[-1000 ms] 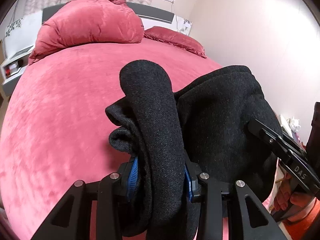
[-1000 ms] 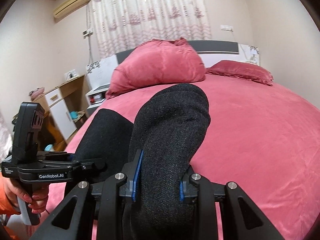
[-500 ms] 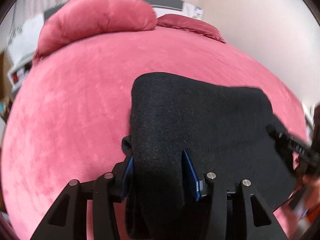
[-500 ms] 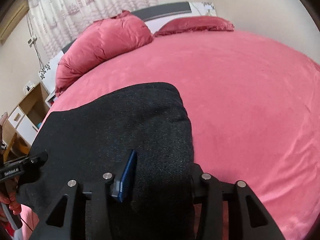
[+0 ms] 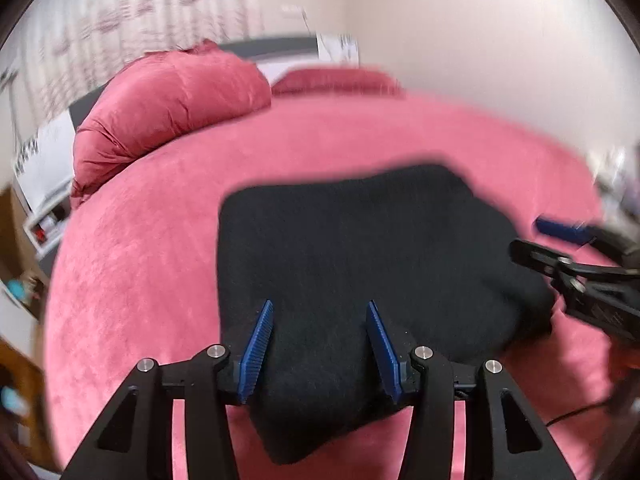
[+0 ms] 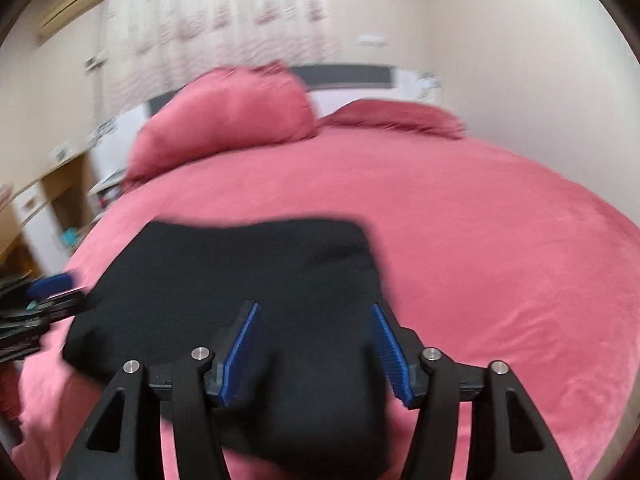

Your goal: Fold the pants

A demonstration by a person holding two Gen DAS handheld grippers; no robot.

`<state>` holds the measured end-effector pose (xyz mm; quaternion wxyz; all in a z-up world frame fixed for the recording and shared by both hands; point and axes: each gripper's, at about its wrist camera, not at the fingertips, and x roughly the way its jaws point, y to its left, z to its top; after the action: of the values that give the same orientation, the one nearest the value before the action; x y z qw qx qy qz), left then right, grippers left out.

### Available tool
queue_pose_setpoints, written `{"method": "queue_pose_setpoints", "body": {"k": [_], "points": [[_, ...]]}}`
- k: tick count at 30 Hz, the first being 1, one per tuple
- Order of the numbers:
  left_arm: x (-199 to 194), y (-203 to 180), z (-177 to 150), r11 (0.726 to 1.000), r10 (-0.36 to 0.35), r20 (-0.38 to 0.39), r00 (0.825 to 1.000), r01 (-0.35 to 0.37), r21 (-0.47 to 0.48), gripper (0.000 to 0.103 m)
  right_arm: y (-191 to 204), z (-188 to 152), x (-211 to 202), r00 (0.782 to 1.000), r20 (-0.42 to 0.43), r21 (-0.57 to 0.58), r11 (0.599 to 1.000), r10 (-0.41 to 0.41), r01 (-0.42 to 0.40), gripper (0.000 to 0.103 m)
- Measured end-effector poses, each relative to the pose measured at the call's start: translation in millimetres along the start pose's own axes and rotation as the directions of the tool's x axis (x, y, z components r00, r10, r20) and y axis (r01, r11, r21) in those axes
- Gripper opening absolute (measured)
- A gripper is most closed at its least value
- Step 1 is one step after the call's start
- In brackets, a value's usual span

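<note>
The black knit pants (image 5: 360, 248) lie in a folded block on the pink bed (image 5: 132, 264). My left gripper (image 5: 320, 344) is open, its blue pads spread over the near left corner of the cloth, not pinching it. In the right wrist view the pants (image 6: 240, 280) lie the same way, and my right gripper (image 6: 316, 348) is open above their near right corner. The right gripper also shows in the left wrist view (image 5: 576, 264), at the pants' right edge. Both views are blurred by motion.
A big pink pillow (image 5: 168, 100) and a flat one (image 5: 336, 80) lie at the head of the bed. A bedside unit (image 6: 52, 208) stands to the left. A wall (image 5: 500, 40) runs along the right side. Bare pink cover (image 6: 500, 248) stretches right of the pants.
Both grippers brought the held pants down onto the bed, then opened and let go. The pants went from hanging bunched in the pads to lying flat.
</note>
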<state>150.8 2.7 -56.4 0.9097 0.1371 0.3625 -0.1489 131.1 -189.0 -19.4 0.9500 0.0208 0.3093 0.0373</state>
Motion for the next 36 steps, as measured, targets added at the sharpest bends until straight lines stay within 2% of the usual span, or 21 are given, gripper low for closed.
{"method": "queue_pose_setpoints", "body": {"k": [1,3,4,6,7,8,10,12,15,18,20,22,25,32,36], "points": [[8,-1,-4,1.000,0.014,-0.033,0.999,-0.013,0.011,0.050,9,-8,4,0.999,-0.029,-0.053,0.998,-0.020,0.018,0.057],[11,0,-20,0.999,0.014,-0.042,0.999,-0.011,0.051,0.050,18,-27,10,0.993,-0.093,-0.122,0.991,-0.075,0.063,0.056],[9,-2,-28,0.997,0.020,-0.039,0.999,-0.017,0.074,0.050,14,-34,10,0.991,-0.107,-0.107,0.992,-0.076,0.065,0.056],[-3,-4,-43,0.995,0.026,-0.027,0.999,-0.024,0.101,0.050,-5,-48,7,0.991,-0.118,0.008,0.998,-0.063,0.065,0.061],[-9,-2,-47,0.996,0.025,-0.026,0.999,-0.022,0.090,0.050,-15,-52,7,0.990,-0.126,0.058,0.995,-0.069,0.077,0.070],[-12,0,-50,0.998,0.018,-0.041,0.999,-0.015,0.065,0.051,-25,-58,6,0.988,-0.136,0.118,0.989,-0.072,0.089,0.074],[-14,3,-53,1.000,0.011,-0.059,0.998,-0.010,0.027,0.056,-40,-70,6,0.986,-0.167,0.239,0.969,-0.026,0.066,0.074],[-19,5,-60,0.999,0.000,-0.088,0.996,-0.003,-0.035,0.061,-44,-76,3,0.981,-0.193,0.263,0.962,-0.024,0.075,0.074],[-21,3,-74,0.991,-0.014,-0.154,0.988,-0.007,-0.132,0.062,-42,-81,-12,0.978,-0.207,0.275,0.956,-0.041,0.099,0.074],[-30,-4,-96,0.978,-0.029,-0.202,0.979,-0.014,-0.208,0.069,-33,-94,-32,0.979,-0.203,0.310,0.947,-0.025,0.088,0.074],[-41,-12,-110,0.974,-0.025,-0.216,0.976,-0.025,-0.226,0.073,-26,-107,-44,0.981,-0.196,0.337,0.939,-0.006,0.073,0.074],[-54,-22,-118,0.975,0.008,-0.212,0.977,-0.055,-0.216,0.082,-19,-118,-54,0.984,-0.180,0.367,0.928,0.010,0.058,0.074],[-77,-36,-126,0.973,0.039,-0.193,0.980,-0.081,-0.215,0.086,-5,-137,-66,0.981,-0.192,0.384,0.922,0.019,0.057,0.074],[-122,-44,-136,0.951,0.119,-0.143,0.983,-0.154,-0.269,0.097,39,-140,-100,0.986,-0.160,0.304,0.949,-0.035,0.083,0.074],[-139,-37,-134,0.943,0.110,-0.127,0.986,-0.144,-0.301,0.101,53,-143,-112,0.990,-0.136,0.291,0.954,-0.034,0.073,0.074]]}}
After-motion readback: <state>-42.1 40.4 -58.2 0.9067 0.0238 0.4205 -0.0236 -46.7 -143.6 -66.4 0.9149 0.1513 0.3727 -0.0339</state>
